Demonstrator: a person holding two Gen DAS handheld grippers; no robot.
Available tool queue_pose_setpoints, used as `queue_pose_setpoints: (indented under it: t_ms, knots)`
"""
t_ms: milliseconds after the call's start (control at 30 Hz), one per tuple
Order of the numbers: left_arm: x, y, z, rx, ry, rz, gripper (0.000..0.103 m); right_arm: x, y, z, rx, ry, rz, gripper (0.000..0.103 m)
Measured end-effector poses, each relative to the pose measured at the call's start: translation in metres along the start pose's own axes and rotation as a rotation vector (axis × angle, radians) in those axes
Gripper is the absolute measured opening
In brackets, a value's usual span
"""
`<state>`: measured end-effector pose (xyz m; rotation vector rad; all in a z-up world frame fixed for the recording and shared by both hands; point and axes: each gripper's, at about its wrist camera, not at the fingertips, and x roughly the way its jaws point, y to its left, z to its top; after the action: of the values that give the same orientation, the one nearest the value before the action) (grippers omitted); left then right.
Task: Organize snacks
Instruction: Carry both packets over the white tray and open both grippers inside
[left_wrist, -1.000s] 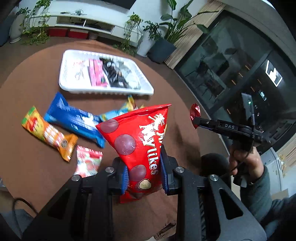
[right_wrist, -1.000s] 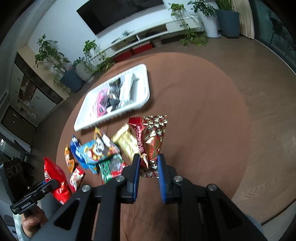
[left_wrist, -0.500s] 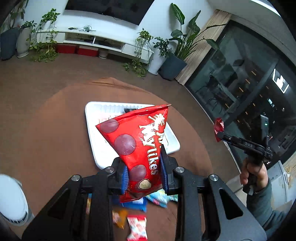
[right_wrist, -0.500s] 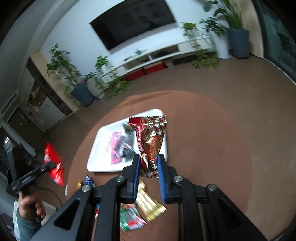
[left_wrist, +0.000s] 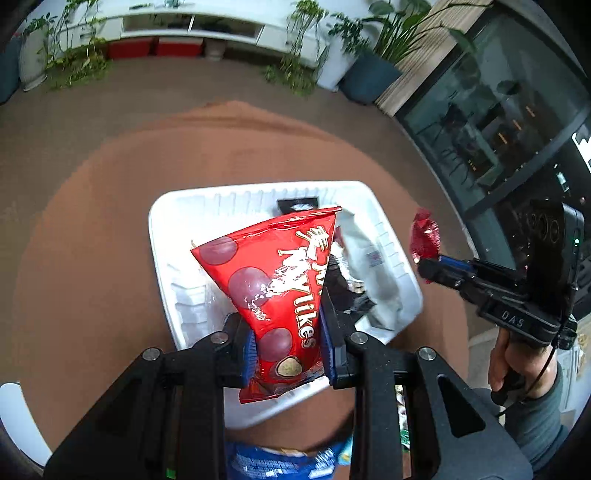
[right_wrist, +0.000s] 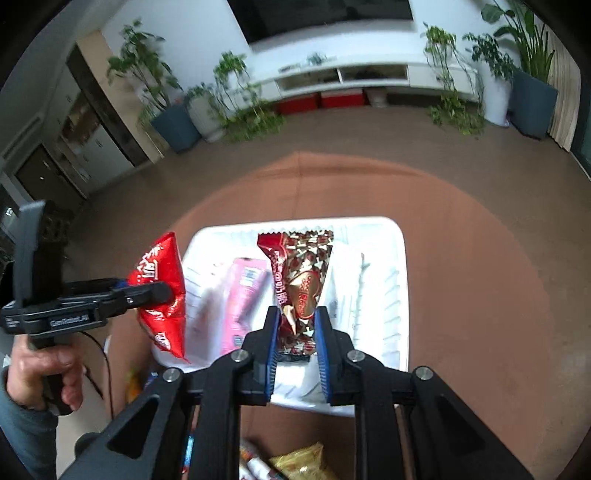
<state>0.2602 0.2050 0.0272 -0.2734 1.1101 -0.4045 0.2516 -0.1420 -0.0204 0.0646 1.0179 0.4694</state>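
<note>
My left gripper (left_wrist: 288, 347) is shut on a red Mylikes bag (left_wrist: 273, 280) and holds it above the white tray (left_wrist: 162, 236). That same red bag (right_wrist: 162, 288) hangs over the tray's left edge in the right wrist view. My right gripper (right_wrist: 295, 332) is shut on a red and gold chocolate packet (right_wrist: 301, 280), held over the middle of the white tray (right_wrist: 391, 295). Seen from the left wrist view, the right gripper (left_wrist: 424, 264) hangs by the tray's right rim with the red packet (left_wrist: 424, 238). A pink packet (right_wrist: 243, 291) and dark and white packets (left_wrist: 365, 266) lie inside the tray.
The tray sits on a round brown table (left_wrist: 92, 206). A blue packet (left_wrist: 273, 461) lies on the table near its front edge, and gold and other wrappers (right_wrist: 299, 461) lie below the right gripper. A person's hands (right_wrist: 44, 373) hold both grippers. Plants and a white cabinet stand behind.
Both grippers have carried their packets away from the loose snacks to above the tray. The tray now fills the middle of both views, and the loose snacks have slid to the bottom edges.
</note>
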Motion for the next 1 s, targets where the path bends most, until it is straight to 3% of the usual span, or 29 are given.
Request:
queue_pose_setpoints:
  t_ms: [400, 867, 933, 1000]
  knots:
    - [0.06, -0.002, 0.01, -0.018, 0.053, 0.04, 0.025, 0.064, -0.003, 0.005, -0.015, 0.108, -0.069, 0.021]
    - [0.07, -0.006, 0.007, -0.01, 0.059, 0.086, 0.03, 0.064, -0.003, 0.001, -0.003, 0.101, -0.074, 0.025]
    - [0.07, -0.006, 0.007, -0.015, 0.053, 0.087, 0.033, 0.062, -0.003, 0.001, 0.001, 0.097, -0.07, 0.028]
    - [0.069, -0.008, 0.008, -0.012, 0.043, 0.079, 0.056, 0.059, -0.003, 0.001, 0.004, 0.084, -0.067, 0.035]
